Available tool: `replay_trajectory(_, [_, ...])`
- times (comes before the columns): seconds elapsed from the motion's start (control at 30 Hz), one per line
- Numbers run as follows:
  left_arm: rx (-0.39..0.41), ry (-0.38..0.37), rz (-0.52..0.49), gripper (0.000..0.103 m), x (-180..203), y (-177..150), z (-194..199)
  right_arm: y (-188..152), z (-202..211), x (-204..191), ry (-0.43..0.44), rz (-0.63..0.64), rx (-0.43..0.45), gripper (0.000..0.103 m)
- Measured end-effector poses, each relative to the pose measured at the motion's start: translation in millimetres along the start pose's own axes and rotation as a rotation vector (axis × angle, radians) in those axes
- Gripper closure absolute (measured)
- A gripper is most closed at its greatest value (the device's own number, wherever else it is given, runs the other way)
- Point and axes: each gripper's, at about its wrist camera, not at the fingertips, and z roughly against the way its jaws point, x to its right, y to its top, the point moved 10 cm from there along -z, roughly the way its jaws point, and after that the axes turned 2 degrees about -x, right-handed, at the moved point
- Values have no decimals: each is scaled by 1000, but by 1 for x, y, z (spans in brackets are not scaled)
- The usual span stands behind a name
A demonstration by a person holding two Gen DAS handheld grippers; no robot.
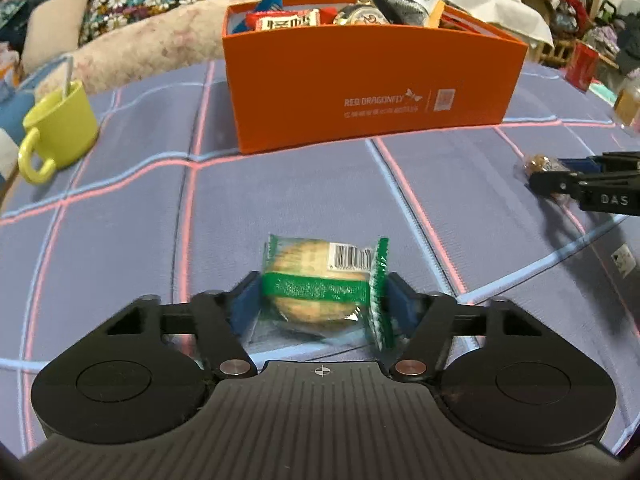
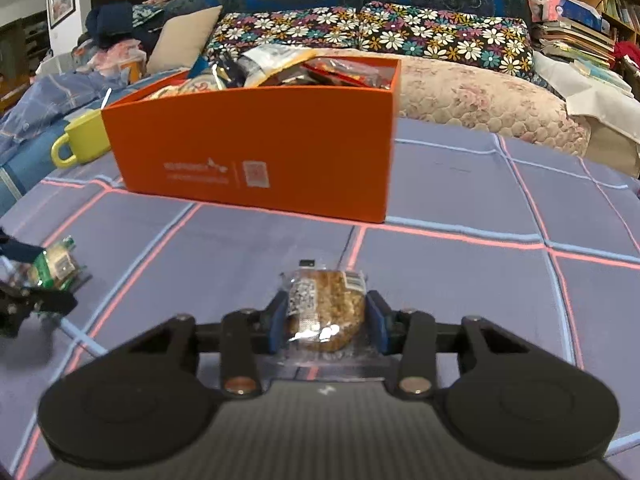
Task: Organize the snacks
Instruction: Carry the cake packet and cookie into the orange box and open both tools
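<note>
A round biscuit in a clear wrapper with green bands [image 1: 320, 276] lies on the checked blue cloth, and my left gripper [image 1: 322, 300] is shut on it, blue pads against the wrapper's sides. A brown grainy cake in clear wrap [image 2: 326, 304] sits between the blue pads of my right gripper [image 2: 326, 320], which is shut on it. The orange box [image 1: 372, 92] stands behind both, filled with several snack packs. In the left wrist view the right gripper [image 1: 560, 178] shows at the right edge with its cake [image 1: 538, 164]. The right wrist view shows the left gripper [image 2: 36, 280] at the left edge.
A yellow mug [image 1: 60, 132] with a straw stands left of the orange box [image 2: 256, 152]. The blue checked cloth [image 2: 460, 280] covers the table. A sofa with floral cushions [image 2: 400, 32] runs behind it. Red items and a jar [image 1: 628, 100] sit at the far right.
</note>
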Motion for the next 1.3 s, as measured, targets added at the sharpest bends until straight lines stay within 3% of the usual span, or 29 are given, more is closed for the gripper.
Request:
replay_trajectory(0.13, [8, -6, 0, 70, 0, -1, 2, -7, 7, -4, 14, 28, 0, 58])
replay_trajectory(0.2, [4, 1, 5, 63, -1, -1, 1, -11, 13, 0, 14, 14, -3, 38])
replay_trajectory(0.37, [1, 5, 10, 58, -3, -1, 0, -8, 48, 15, -6, -6, 72, 26])
replay_trajectory(0.43, [2, 7, 7, 57, -3, -1, 0, -8, 55, 32, -57, -27, 95, 20])
replay_trajectory(0.53, [1, 8, 9, 57, -3, -1, 0, -19, 41, 59, -162, -47, 30, 19])
replay_trajectory(0.63, [2, 7, 7, 56, -3, 0, 0, -26, 29, 61, -170, -47, -29, 19])
replay_trajectory(0.8, [-2, 15, 8, 47, -6, -3, 0, -27, 30, 17, -44, 20, -29, 11])
replay_trajectory(0.93, [-6, 17, 15, 42, -8, -3, -2, -14, 34, -12, 129, 9, -13, 5])
replay_trajectory(1.1, [-11, 27, 22, 38, -9, -2, -3, 10, 25, -9, 108, -42, 28, 2])
replay_trajectory(1.3, [-9, 38, 20, 28, -11, -4, -5, 6, -8, -26, 83, -23, -46, 3])
